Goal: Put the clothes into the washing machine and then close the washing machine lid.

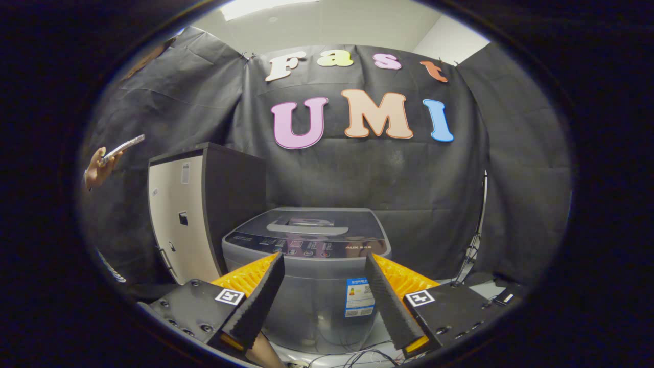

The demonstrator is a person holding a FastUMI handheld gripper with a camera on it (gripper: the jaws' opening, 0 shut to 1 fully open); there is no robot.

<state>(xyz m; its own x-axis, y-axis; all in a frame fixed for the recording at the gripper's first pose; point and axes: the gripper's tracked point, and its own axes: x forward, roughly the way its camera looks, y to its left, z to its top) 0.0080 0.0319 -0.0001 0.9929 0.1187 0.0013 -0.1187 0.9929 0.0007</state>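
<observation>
Gripper [324, 260] spread, washing machine [306, 266] ahead (cabinet [204, 209] beside)

Claw [324, 261] spread empty before the lid-down washing machine [306, 255].

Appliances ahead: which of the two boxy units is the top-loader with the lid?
The low grey washing machine just beyond the open gripper, lid down. The taller cabinet beside it has an upright front door.

Claw [324, 258] fingers spread, washing machine [306, 266] ahead, lid [311, 225] down, cabinet [199, 209] beside it
</observation>
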